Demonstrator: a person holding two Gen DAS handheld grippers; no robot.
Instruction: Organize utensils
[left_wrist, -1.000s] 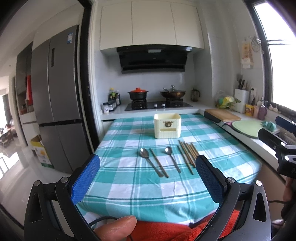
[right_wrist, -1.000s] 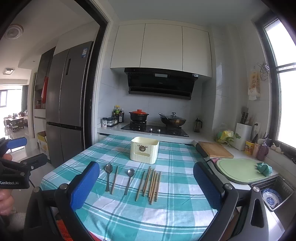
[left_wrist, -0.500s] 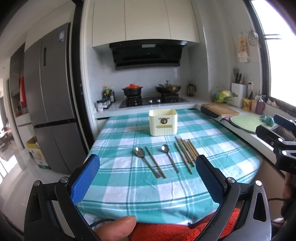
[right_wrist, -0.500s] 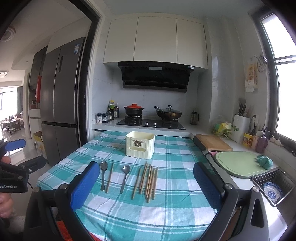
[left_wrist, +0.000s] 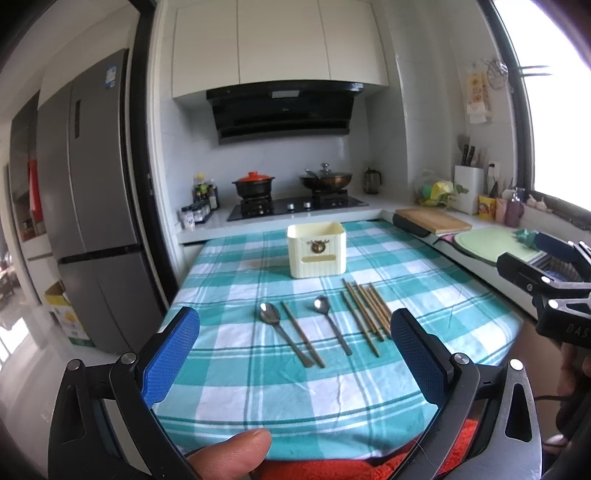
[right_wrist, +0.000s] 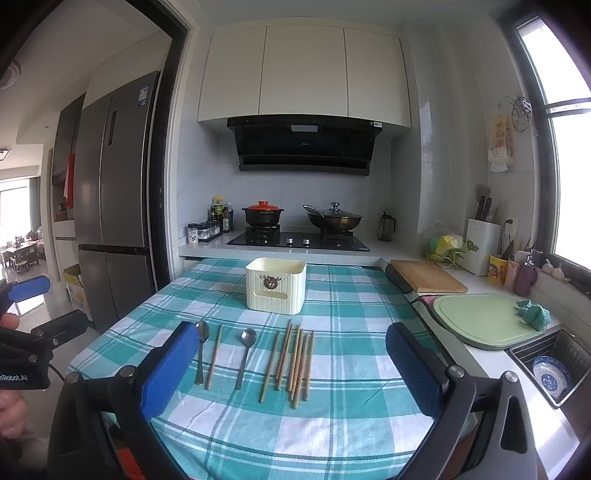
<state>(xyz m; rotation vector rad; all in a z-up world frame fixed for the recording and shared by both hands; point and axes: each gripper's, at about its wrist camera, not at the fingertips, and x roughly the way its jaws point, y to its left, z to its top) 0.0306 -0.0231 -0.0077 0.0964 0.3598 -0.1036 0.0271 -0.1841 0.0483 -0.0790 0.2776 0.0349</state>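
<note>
I hold the left gripper (left_wrist: 295, 354) and right gripper (right_wrist: 291, 365) with jaws spread wide and empty above the near table (right_wrist: 354, 435) edge, where two spoons (right_wrist: 246, 354), one chopstick (right_wrist: 213, 357) between them and a chopstick bundle (right_wrist: 293, 362) at right lie flat, with the holder (right_wrist: 275, 283) standing beyond them.

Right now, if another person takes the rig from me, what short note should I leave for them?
Left gripper: open, holding nothing, in the air before the table's near edge.
Right gripper: open, empty, also short of the utensils.
On the checked tablecloth: two spoons, one on the left and one further right, a single chopstick between them, and a bundle of chopsticks on the right.
The cream holder box stands behind them; its inside is not visible.
Done: nothing visibly moved.
Left: all utensils, presumably into the box.
</note>
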